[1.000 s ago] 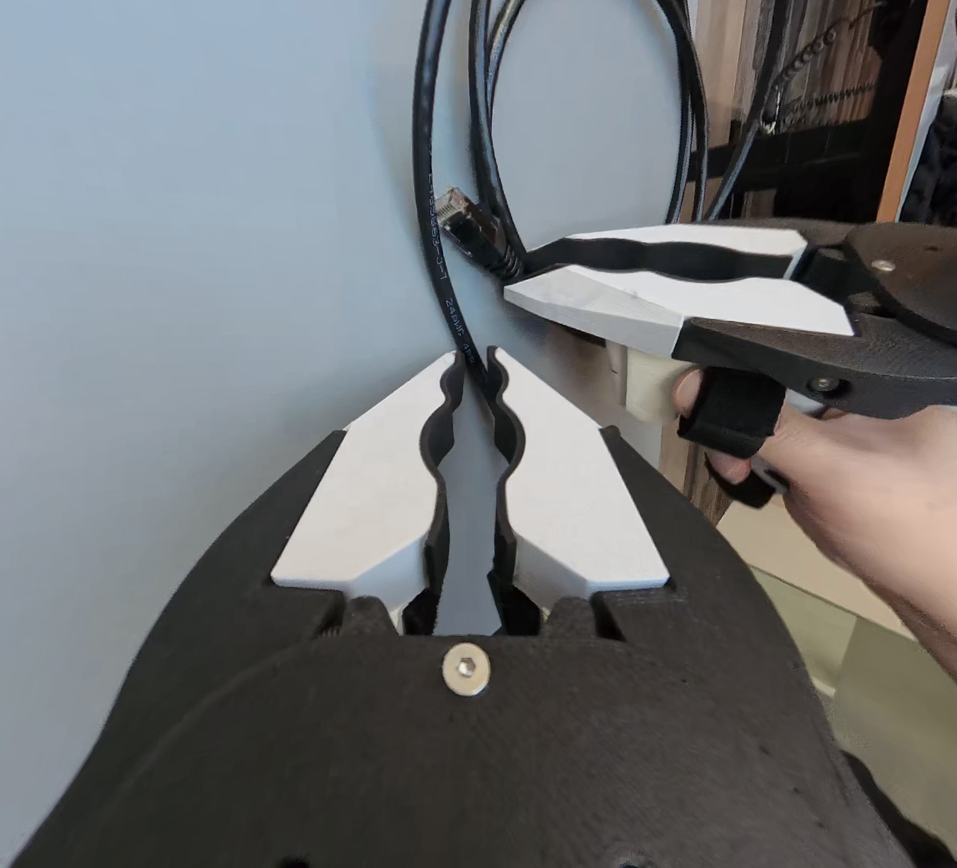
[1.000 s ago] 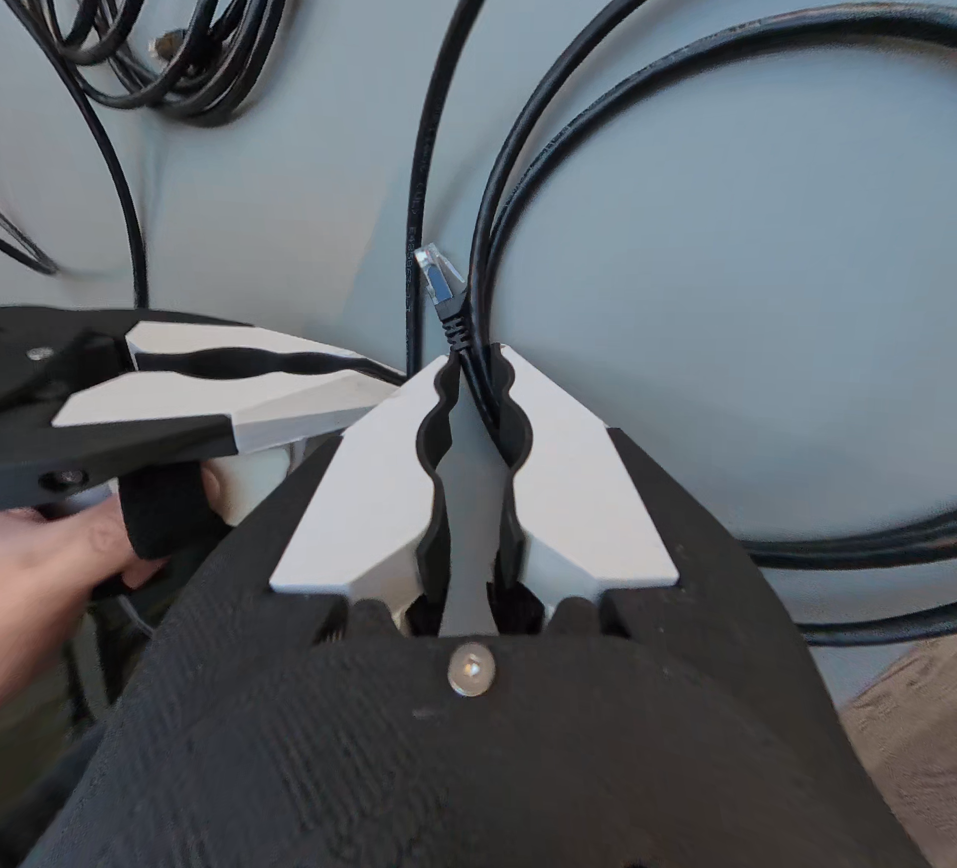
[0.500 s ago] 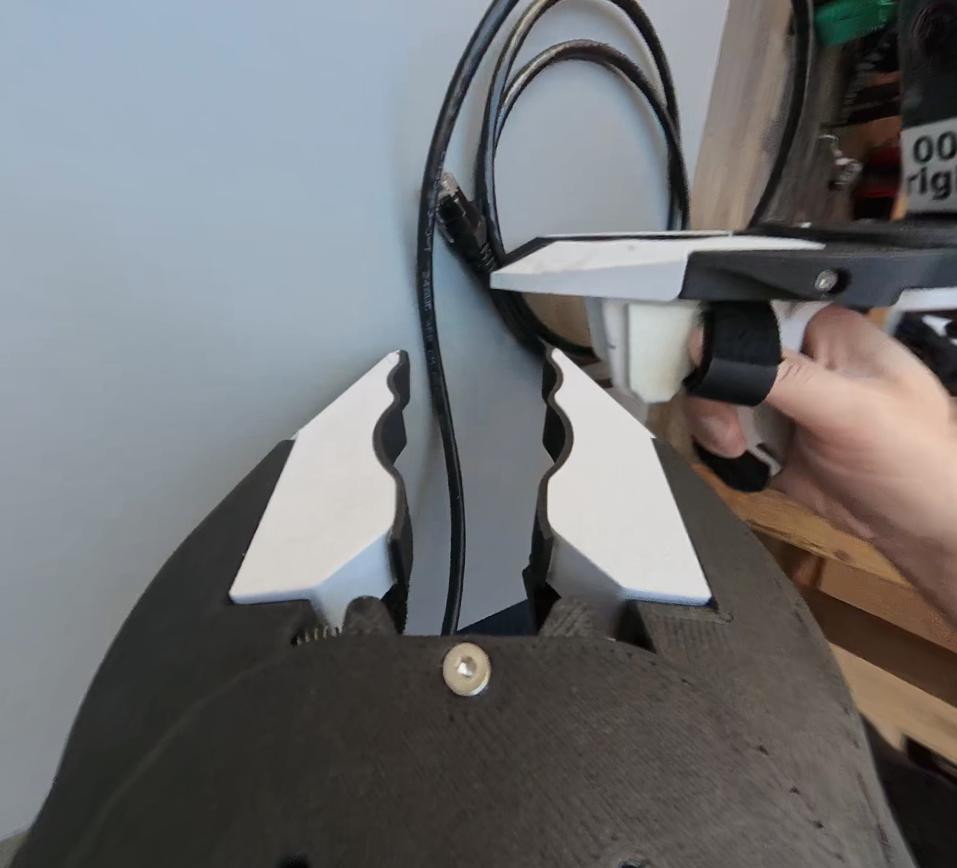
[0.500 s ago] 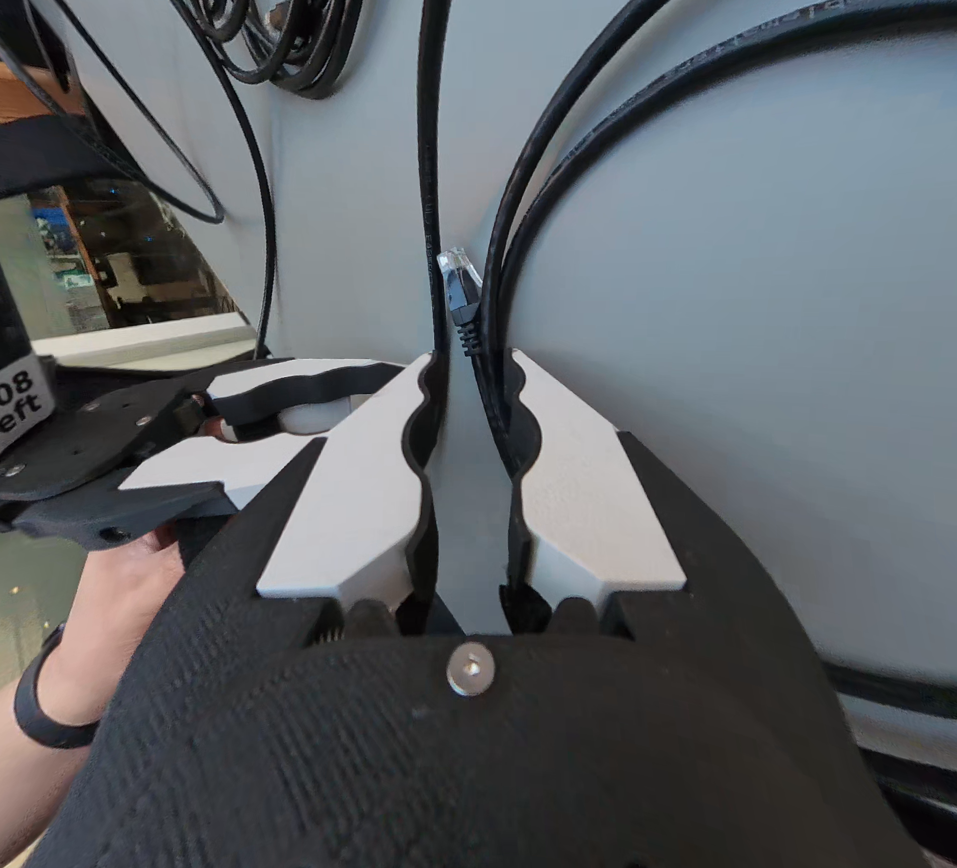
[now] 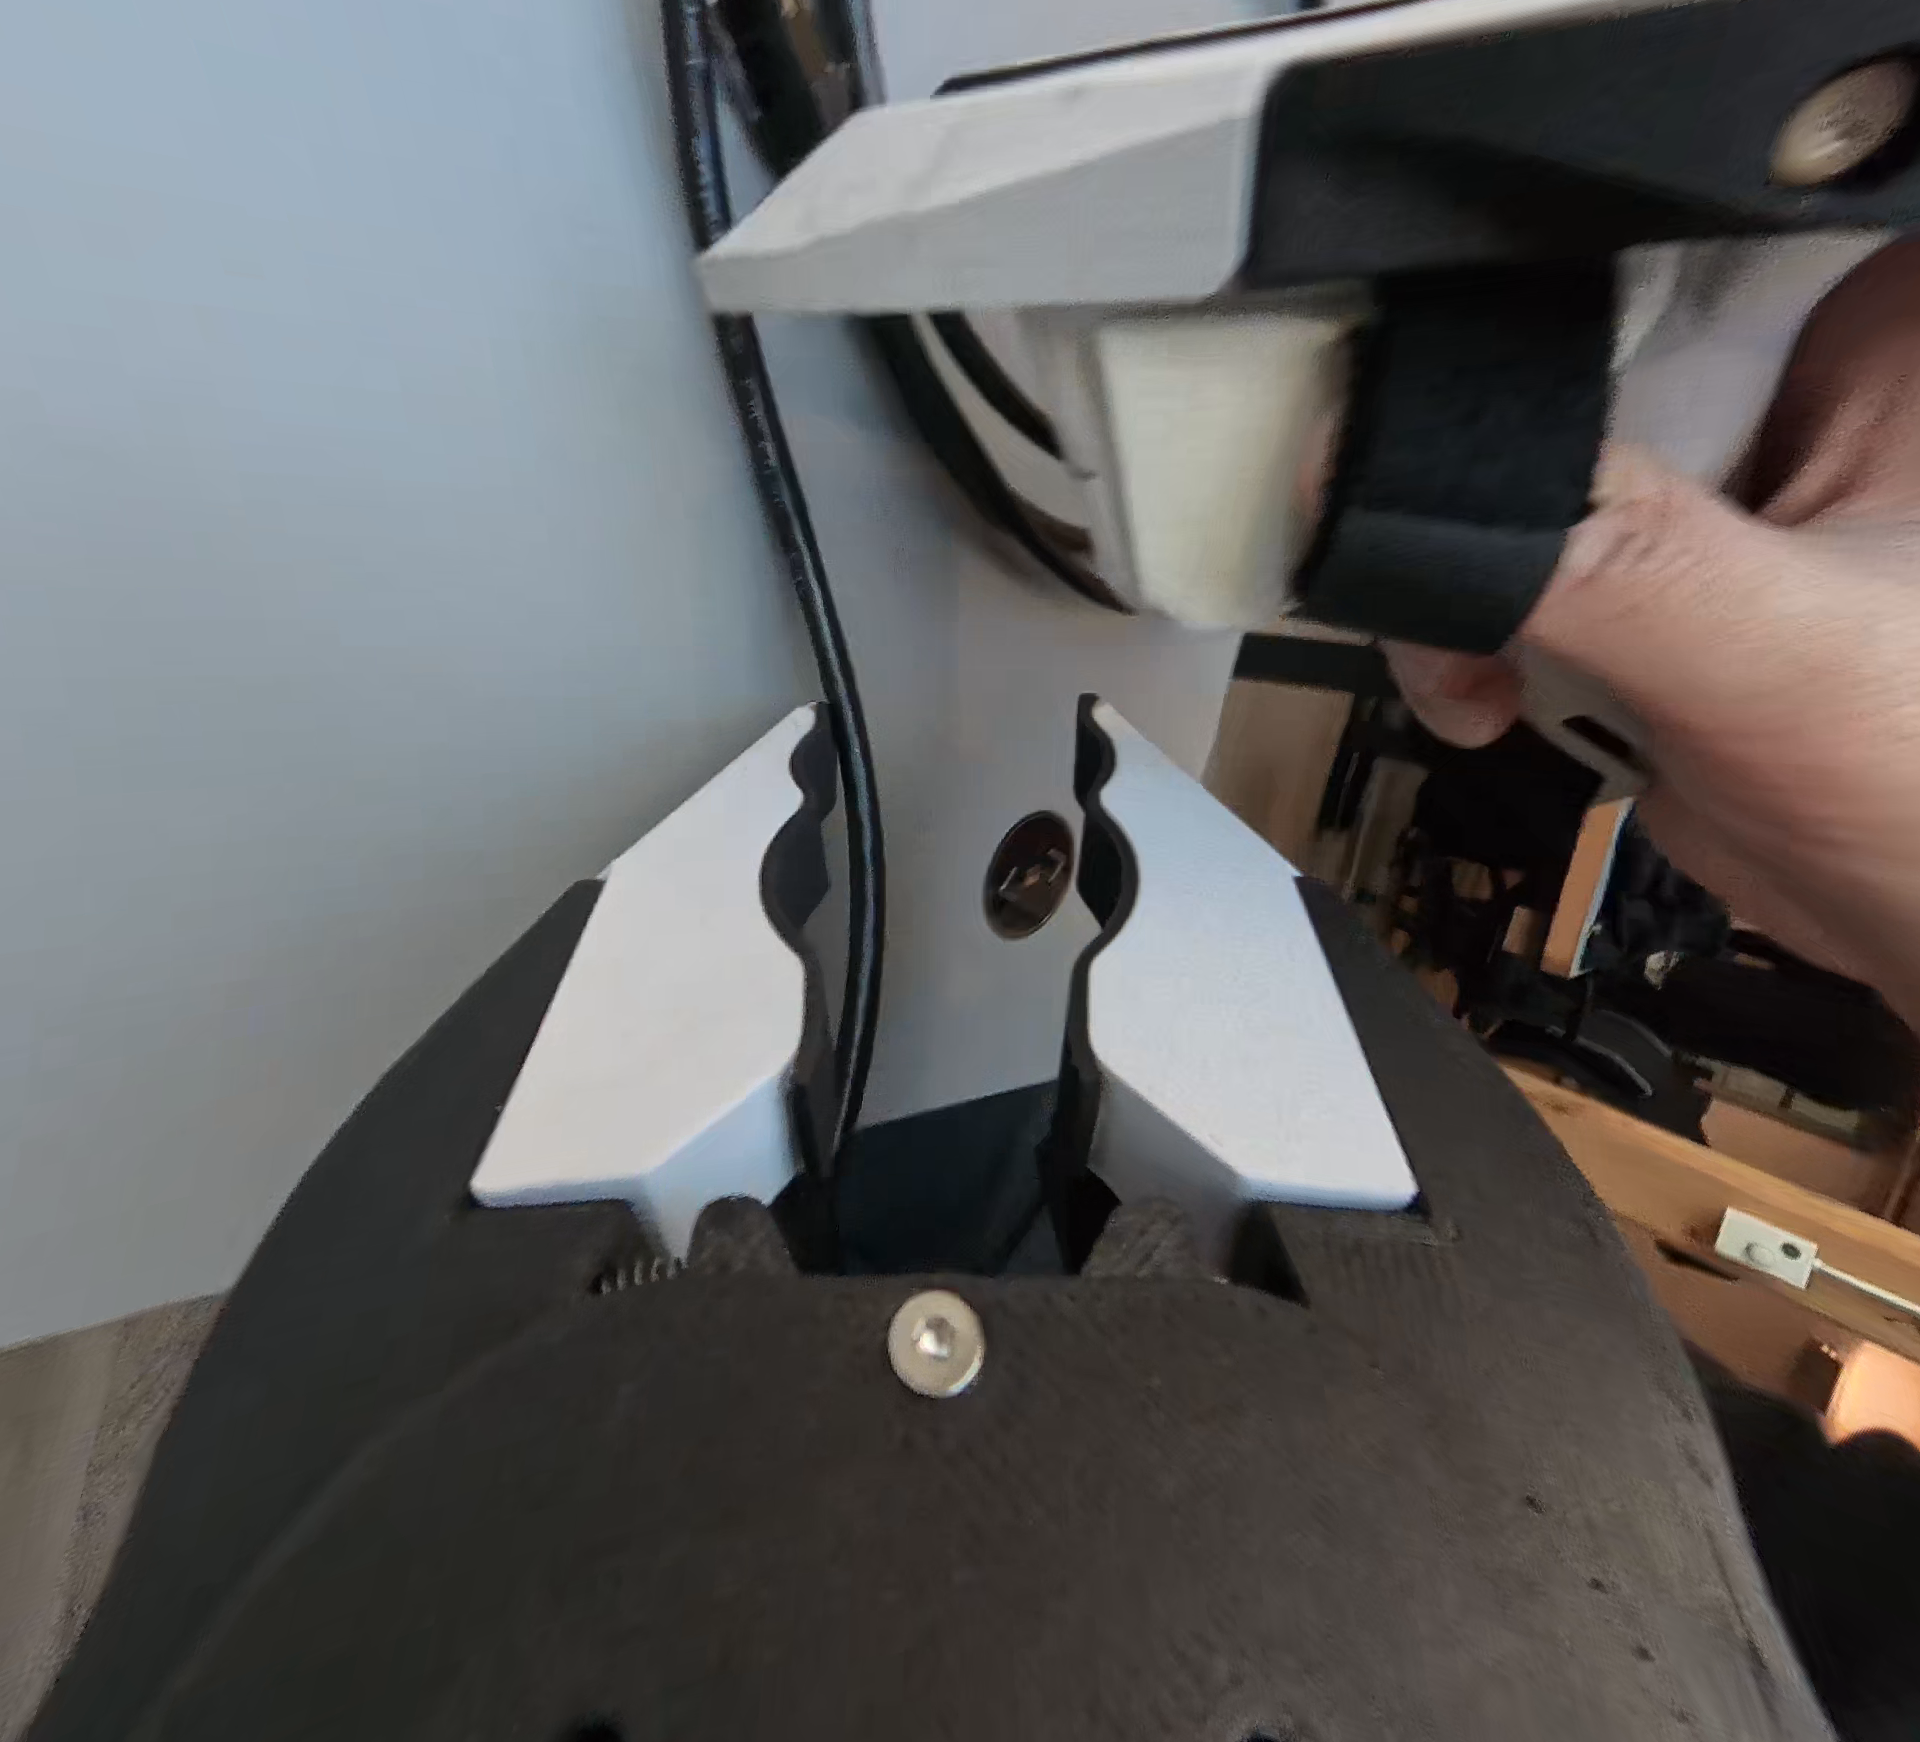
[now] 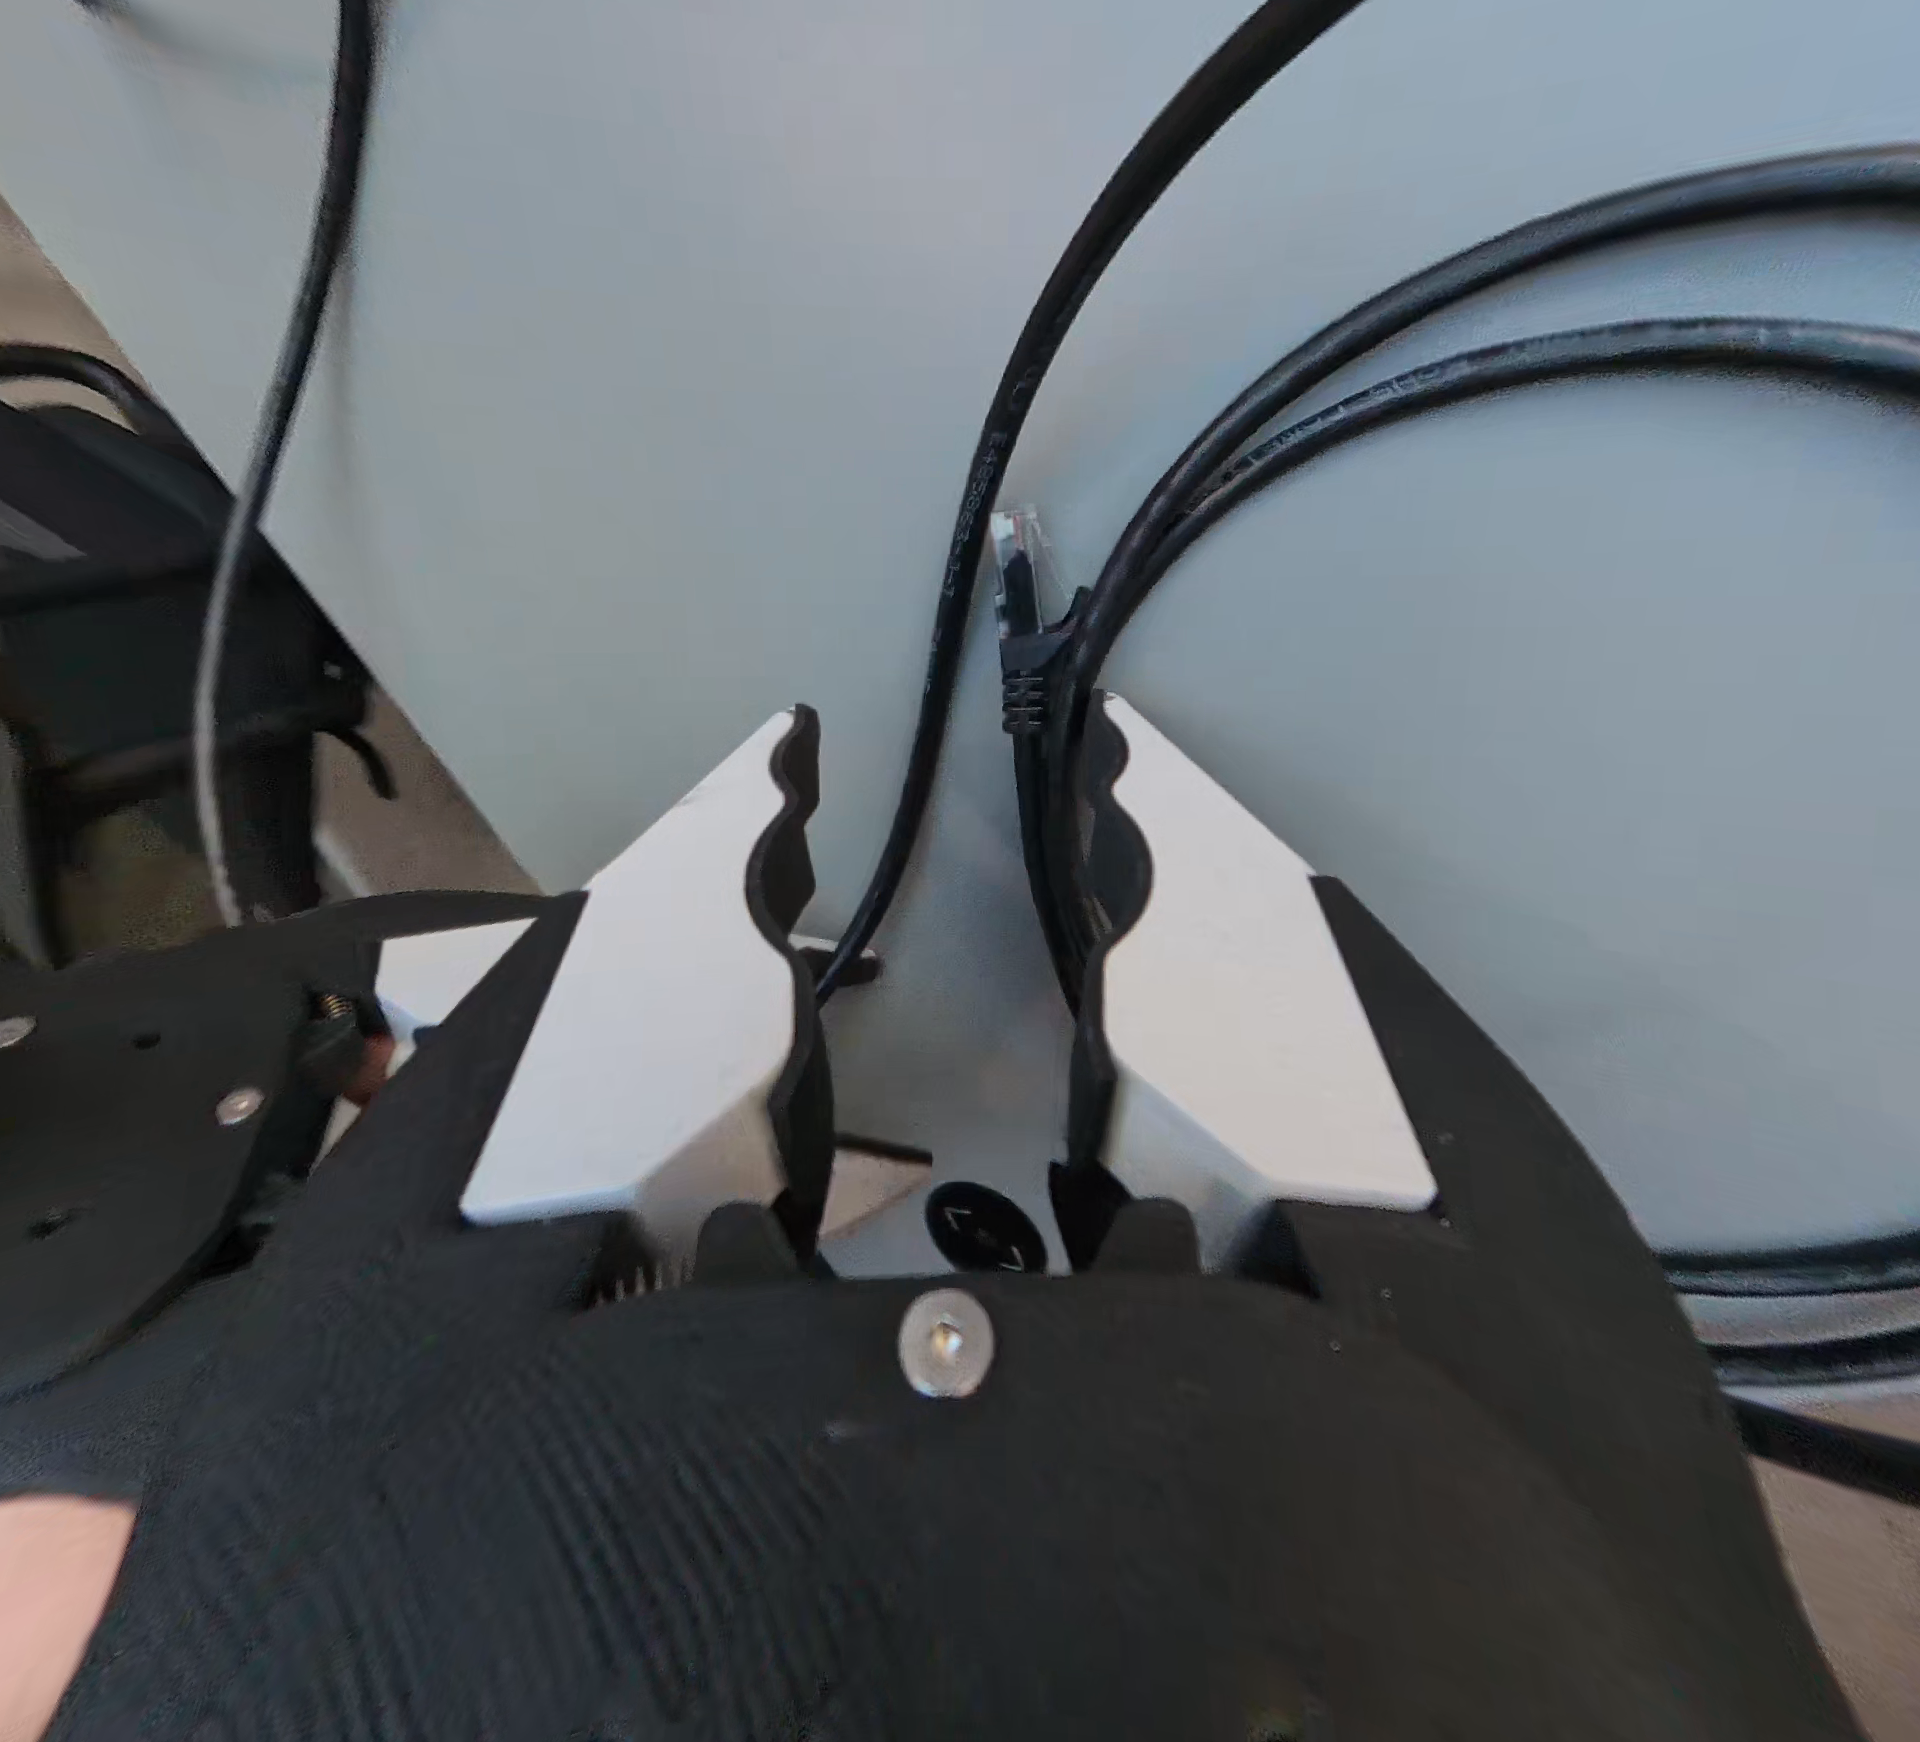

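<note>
Your left gripper [image 5: 951, 871] and right gripper [image 6: 951, 871], clenched a second ago, now stand released around the black cable [image 6: 1049, 861]

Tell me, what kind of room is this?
Probably a workshop or lab. Black network cables loop against a pale grey wall, one ending in a clear plug, and wooden benches with dark equipment stand behind.

A workshop: black cables [image 6: 1299, 466] against a grey panel [image 5: 312, 445], wooden benches [image 5: 1766, 1204] behind.
</note>
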The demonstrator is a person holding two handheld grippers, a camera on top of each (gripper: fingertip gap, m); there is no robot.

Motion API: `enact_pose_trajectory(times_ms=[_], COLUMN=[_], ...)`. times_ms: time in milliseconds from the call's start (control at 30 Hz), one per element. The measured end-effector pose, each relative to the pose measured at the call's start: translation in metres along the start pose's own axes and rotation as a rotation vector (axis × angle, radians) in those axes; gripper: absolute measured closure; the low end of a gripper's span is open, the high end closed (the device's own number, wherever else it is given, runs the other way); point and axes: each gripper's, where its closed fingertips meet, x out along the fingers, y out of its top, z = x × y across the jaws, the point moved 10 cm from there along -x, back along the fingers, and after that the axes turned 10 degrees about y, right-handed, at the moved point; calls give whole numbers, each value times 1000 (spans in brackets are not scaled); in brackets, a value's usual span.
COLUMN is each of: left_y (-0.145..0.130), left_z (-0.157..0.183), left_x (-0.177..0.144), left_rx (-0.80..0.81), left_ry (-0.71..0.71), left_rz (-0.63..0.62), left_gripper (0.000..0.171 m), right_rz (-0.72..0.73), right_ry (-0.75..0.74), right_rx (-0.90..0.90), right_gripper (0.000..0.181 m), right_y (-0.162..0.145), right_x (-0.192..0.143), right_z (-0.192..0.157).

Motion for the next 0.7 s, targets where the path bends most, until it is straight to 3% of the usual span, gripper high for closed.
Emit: enact_pose_trajectory(times_ms=[100,233,300,467,533,700], left_y=[-7,-19,-23,-15,-2,48], left_z=[9,12,7,-11,-15,-41], left_x=[10,22,17,-45,-82,-143], left_rx=[-39,-71,-67,-28,-6,180], left_ry=[-105,-258,-306,-428,-480,-415], left_rz=[90,104,113,224,282,322], left_gripper=[120,124,125,137,133,115], right_rz=[-44,-90,-82,4,126,453], right_ry=[-157,-379,-376,-231,-110,273], right_rx=[-120,-301,-314,-199,-162,18], right_gripper=[136,154,161,164,164,164], right_y=[-1,-7,-10,-13,-18,-25], right_x=[7,16,16,9,1,-40], right_z=[-11,-20,-21,-12,-13,-29])
